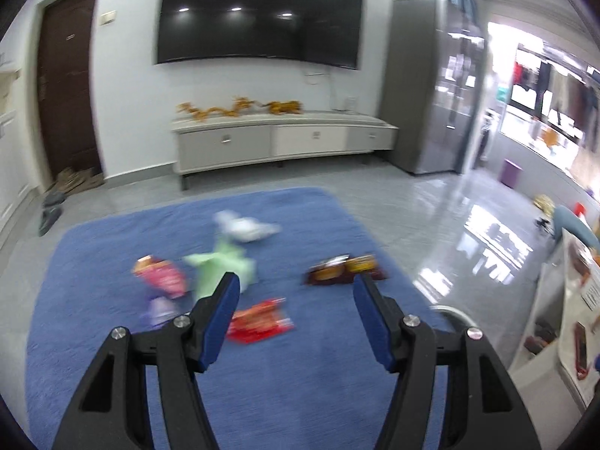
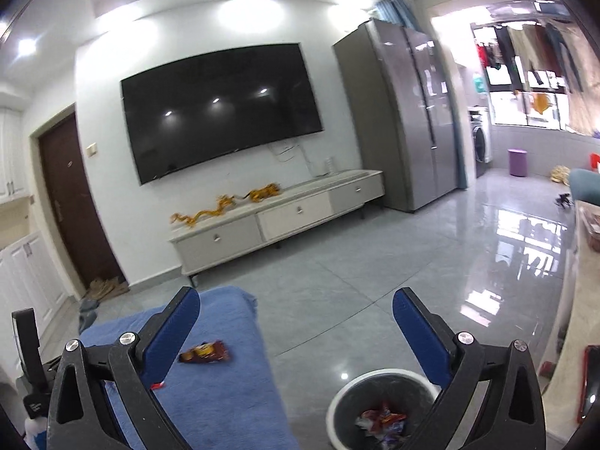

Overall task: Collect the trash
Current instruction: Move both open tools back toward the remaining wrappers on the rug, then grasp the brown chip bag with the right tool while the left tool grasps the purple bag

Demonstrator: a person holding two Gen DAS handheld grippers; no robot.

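Observation:
Several pieces of trash lie on a blue rug [image 1: 292,375]: a white crumpled paper [image 1: 243,227], a green paper [image 1: 221,270], a pink wrapper [image 1: 161,275], a red wrapper [image 1: 258,322] and a brown-and-yellow wrapper [image 1: 343,270]. My left gripper [image 1: 296,279] hovers over them, open and empty. In the right wrist view, my right gripper [image 2: 296,296] stands wide open with nothing between its fingers. Below it is a round bin [image 2: 337,401] holding crumpled wrappers [image 2: 382,422]. The brown-and-yellow wrapper [image 2: 204,352] lies on the rug [image 2: 225,393] to the bin's left.
The bin's rim [image 1: 455,313] shows at the rug's right edge. A low TV cabinet [image 2: 277,221] and a wall TV [image 2: 221,108] face me, with a fridge [image 2: 405,112] to their right. Glossy tiled floor [image 2: 375,281] spreads around. A light table [image 1: 562,318] crowds the right edge.

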